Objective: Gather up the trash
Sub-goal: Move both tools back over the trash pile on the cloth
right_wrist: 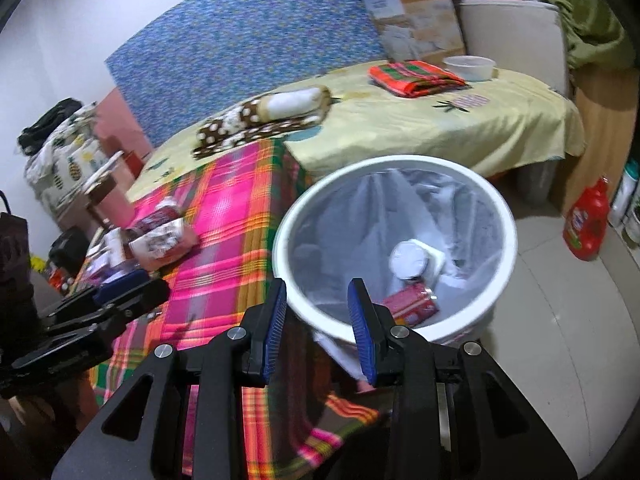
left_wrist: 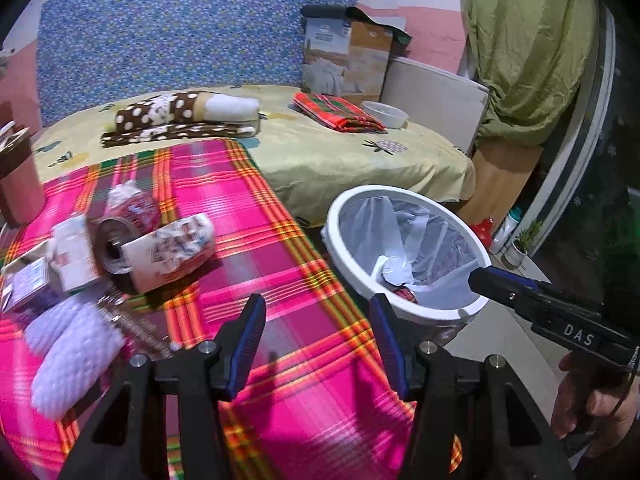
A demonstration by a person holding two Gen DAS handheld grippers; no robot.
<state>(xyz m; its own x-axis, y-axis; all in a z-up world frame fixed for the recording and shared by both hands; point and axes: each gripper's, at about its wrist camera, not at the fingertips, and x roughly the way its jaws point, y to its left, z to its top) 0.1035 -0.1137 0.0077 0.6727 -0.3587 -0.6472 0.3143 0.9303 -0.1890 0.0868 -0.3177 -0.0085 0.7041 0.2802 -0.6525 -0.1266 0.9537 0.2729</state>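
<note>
Both tools are open and hold nothing. Our left tool (left_wrist: pixel 318 344) hovers over the pink plaid cloth (left_wrist: pixel 280 264) that covers the counter, jaws spread wide. Our right tool (right_wrist: pixel 318 322) hangs at the near rim of the white bin (right_wrist: pixel 400 168), which stands on the floor just beside the counter's edge.

The bin is lined with a thin clear bag and already contains a white round-lidded container (right_wrist: pixel 410 260) and a red wrapper (right_wrist: pixel 412 304).

The remaining trash lies in a cluster on the counter to the left of our left tool: a printed paper cup (left_wrist: pixel 172 250) on its side, a crumpled red-and-white wrapper (left_wrist: pixel 134 206), a small white box (left_wrist: pixel 72 252), and white foam netting (left_wrist: pixel 68 344) nearest the tool.

We judge all of these light and easily crushed. The cup is best taken across its body, near the middle, with moderate closing force. The foam netting is soft and will compress; grip it deep in the jaws. The wrapper may slip.

The items touch or overlap, so lifting one may drag a neighbour. A brown box (left_wrist: pixel 18 176) stands at the counter's left edge. The bed (left_wrist: pixel 320 152) behind is well apart.
</note>
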